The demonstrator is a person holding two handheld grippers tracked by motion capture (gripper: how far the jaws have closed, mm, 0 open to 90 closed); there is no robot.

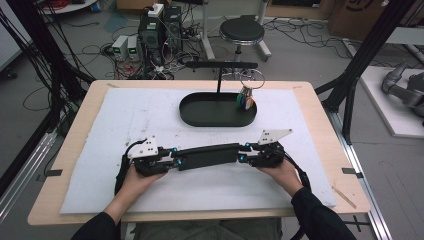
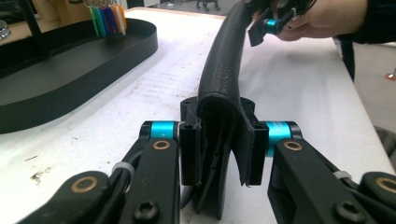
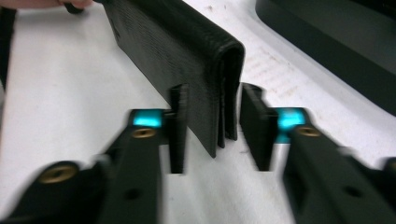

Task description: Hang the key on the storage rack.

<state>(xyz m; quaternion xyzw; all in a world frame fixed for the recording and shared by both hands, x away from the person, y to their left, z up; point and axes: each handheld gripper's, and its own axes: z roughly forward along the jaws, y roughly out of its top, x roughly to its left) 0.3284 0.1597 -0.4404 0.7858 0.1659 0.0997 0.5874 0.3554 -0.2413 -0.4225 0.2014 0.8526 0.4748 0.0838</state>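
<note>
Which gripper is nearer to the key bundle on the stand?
Right. The right gripper sits almost directly below the key bundle; the left gripper is farther left, at the wallet's other end.

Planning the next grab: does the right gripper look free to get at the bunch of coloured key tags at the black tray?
Probably yes: bare white mat lies between the right gripper and the key tags, though a black leather wallet sits between its jaws.

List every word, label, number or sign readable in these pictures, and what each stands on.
None can be read.
The black wallet bears no visible print.
The coloured key tags at the black tray are too small to read.
The cardboard box shows a dark mark, cut off and unreadable.
</note>
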